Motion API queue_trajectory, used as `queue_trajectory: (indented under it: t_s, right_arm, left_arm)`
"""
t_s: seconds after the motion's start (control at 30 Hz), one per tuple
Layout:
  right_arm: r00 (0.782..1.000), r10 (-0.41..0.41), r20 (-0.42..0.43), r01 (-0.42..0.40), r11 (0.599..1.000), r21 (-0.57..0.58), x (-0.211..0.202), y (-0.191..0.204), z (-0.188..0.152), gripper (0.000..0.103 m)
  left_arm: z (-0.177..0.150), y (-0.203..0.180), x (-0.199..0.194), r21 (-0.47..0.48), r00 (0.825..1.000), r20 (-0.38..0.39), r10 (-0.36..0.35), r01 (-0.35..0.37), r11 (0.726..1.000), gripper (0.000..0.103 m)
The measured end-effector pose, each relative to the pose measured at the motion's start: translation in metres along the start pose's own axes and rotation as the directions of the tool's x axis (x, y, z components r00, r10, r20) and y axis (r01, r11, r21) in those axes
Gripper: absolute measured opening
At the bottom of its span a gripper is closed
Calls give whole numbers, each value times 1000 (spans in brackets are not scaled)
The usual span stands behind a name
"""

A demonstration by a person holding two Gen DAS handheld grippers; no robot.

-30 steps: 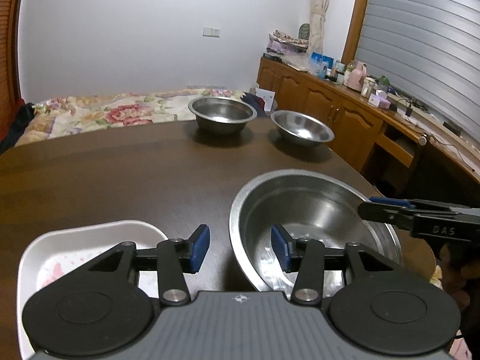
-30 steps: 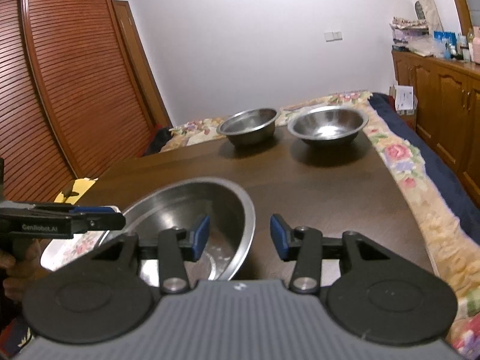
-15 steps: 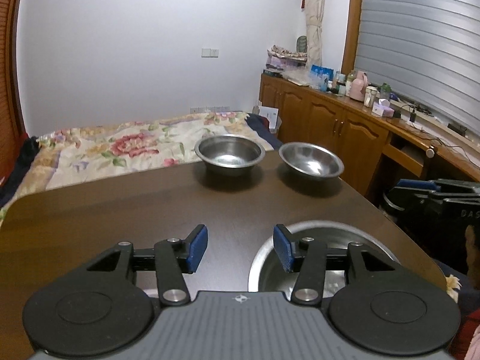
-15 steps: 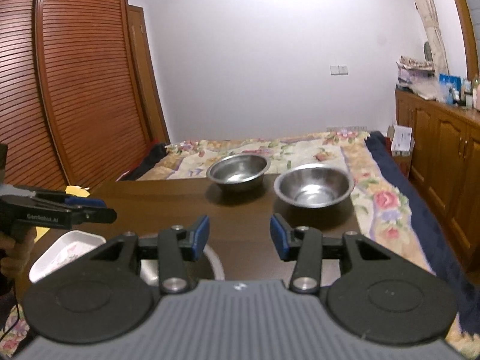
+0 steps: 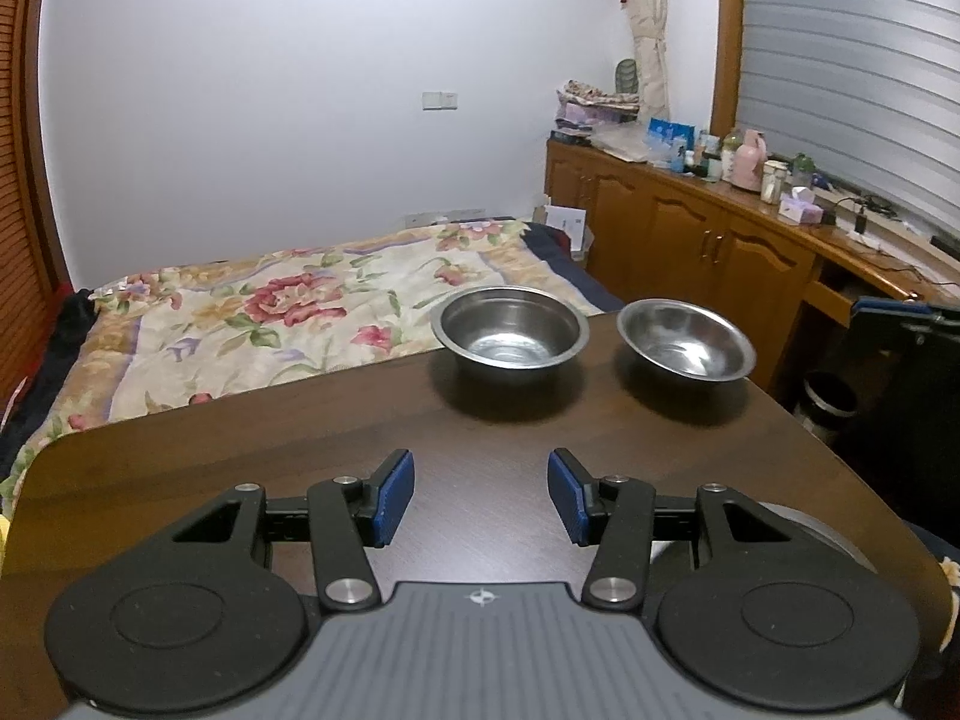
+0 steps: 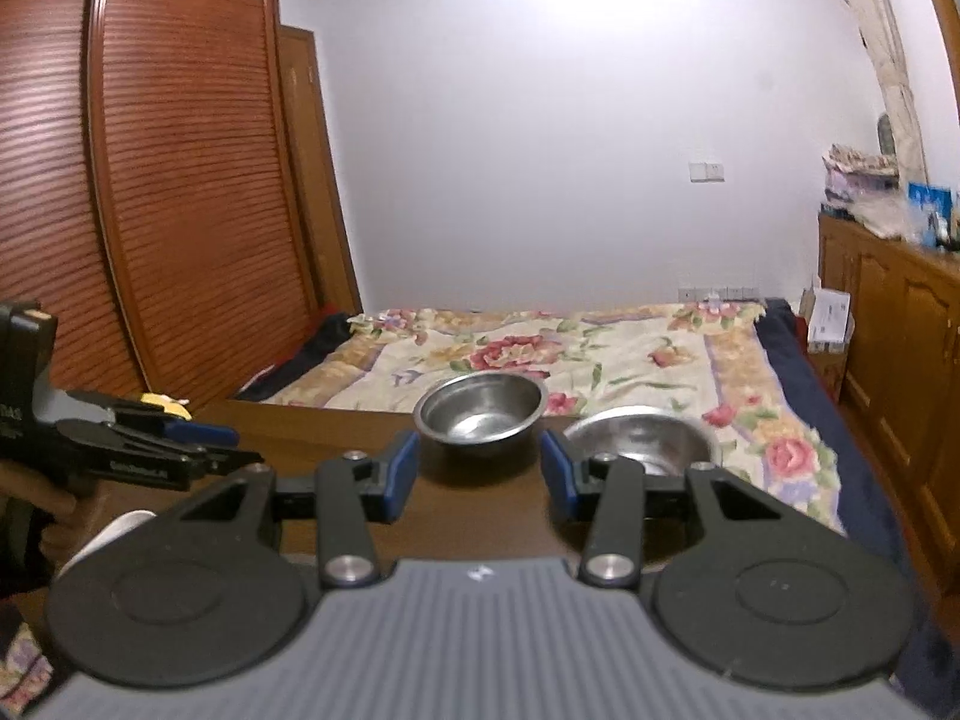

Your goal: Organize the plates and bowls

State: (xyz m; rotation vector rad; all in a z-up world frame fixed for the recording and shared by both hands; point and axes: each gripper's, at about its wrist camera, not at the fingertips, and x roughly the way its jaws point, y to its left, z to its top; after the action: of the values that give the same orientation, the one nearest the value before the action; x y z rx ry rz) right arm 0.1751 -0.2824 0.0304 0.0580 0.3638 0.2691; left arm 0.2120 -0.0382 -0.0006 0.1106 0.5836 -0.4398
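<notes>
Raised since earlier, both empty, spread grippers [image 5: 481, 495] [image 6: 478, 474] face two steel bowls [image 5: 510, 330] [image 5: 686, 340].

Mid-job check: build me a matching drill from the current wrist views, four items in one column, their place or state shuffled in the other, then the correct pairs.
Column one:
1. deep steel bowl
2. shallow steel bowl
3. left gripper
4. floral bedspread

Column two:
A. open, holding nothing
B. beyond the table's far edge
C. far end of the table, nearer the cabinets
D. far end of the table, nearer the bed

Pairs: 1-D, 2-C, 3-A, 4-B
</notes>
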Motion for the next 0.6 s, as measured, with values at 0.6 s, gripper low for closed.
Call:
queue_trajectory:
  t_s: [0.6]
  right_arm:
    - [998,2,-70,-7,998,-69,92,-2,23,47]
  left_arm:
    - [39,11,53,-23,1000,15,26,-26,999,57]
